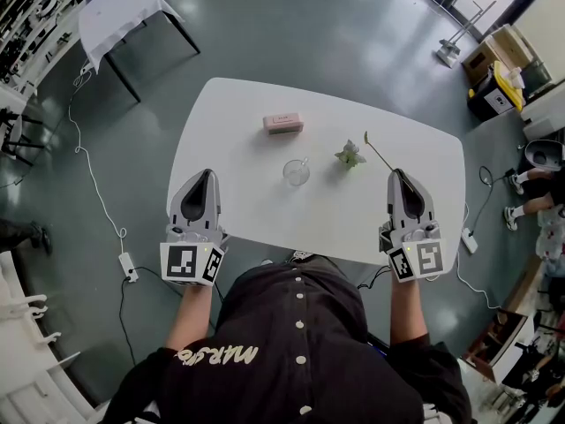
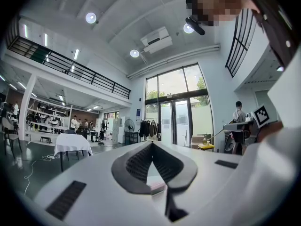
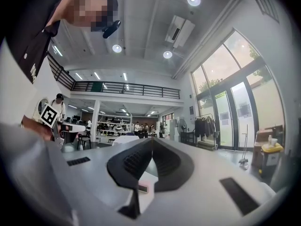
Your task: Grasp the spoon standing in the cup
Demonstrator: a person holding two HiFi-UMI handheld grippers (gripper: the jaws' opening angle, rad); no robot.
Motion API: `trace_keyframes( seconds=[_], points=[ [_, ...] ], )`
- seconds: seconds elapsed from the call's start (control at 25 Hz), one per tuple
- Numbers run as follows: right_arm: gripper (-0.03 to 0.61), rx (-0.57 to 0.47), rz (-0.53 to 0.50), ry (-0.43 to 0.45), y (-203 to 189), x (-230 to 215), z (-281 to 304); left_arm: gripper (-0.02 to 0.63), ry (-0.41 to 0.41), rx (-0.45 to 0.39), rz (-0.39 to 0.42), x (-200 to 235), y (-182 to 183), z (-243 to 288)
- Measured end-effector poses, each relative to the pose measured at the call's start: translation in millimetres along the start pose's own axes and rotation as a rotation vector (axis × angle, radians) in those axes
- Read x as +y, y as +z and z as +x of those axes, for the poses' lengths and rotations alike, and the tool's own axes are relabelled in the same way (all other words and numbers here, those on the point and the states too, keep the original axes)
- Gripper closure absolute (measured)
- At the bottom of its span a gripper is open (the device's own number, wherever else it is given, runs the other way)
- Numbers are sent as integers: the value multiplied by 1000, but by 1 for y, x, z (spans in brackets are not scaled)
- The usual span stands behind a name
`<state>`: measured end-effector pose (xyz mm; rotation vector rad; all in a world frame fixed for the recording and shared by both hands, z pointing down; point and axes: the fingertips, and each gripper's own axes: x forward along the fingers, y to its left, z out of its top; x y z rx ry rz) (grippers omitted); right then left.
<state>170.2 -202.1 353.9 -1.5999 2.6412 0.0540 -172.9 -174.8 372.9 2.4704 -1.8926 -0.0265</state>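
Note:
In the head view a clear glass cup (image 1: 296,173) stands near the middle of the white table (image 1: 247,104), and a thin spoon (image 1: 302,162) leans in it. My left gripper (image 1: 207,173) rests at the table's near left edge, well left of the cup, with its jaws together and nothing between them. My right gripper (image 1: 397,174) rests at the near right edge, equally far from the cup, jaws also together and empty. Both point away from me across the table. In the left gripper view (image 2: 151,143) and the right gripper view (image 3: 152,139) the ribbed pads meet at the tip.
A pink box (image 1: 282,124) lies beyond the cup. A small green sprig (image 1: 350,155) with a long thin stem lies right of the cup. A cloth-covered table (image 1: 124,7) stands far left; a cable and power strip (image 1: 129,265) lie on the floor. Cardboard boxes (image 1: 499,56) stand at the far right.

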Motion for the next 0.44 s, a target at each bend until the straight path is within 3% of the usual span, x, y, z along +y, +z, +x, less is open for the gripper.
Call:
trace_keyframes(
  seconds=[0.44],
  points=[
    [571,17,4,1,-7,-1,4,606,-8,6,3,-2,-6,2]
  ],
)
